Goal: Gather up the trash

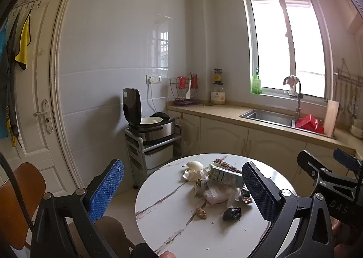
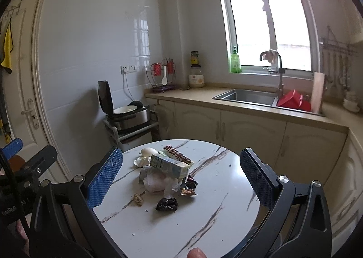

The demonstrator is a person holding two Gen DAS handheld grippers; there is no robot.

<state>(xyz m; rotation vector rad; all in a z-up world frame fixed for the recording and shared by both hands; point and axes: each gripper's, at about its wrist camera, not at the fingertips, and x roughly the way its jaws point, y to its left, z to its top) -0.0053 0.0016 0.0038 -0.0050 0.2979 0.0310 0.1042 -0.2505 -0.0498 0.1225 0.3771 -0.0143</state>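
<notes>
- Both tongs hang wide and empty above the near edge of the round worktop (image 2: 226, 178): left tongs (image 1: 181, 192), right tongs (image 2: 179, 180). Nothing is gripped yet.
- Your trash pile (image 2: 165, 174) sits mid-worktop: a milk carton (image 2: 170, 163) lying across crumpled tissue (image 2: 156, 182), with an eggshell (image 2: 148, 151) behind it.
- Strays lie just in front of the pile: a dark wad (image 2: 166, 204) and a small brown shell piece (image 2: 138, 199). I'd take these first, since each stands apart and needs one clean pinch.
- Come straight down, narrow the tongs before touching, and close gently; the foil wrapper (image 2: 188, 189) will likely slip.
- No bin shows in either view, so find one before lifting.
</notes>
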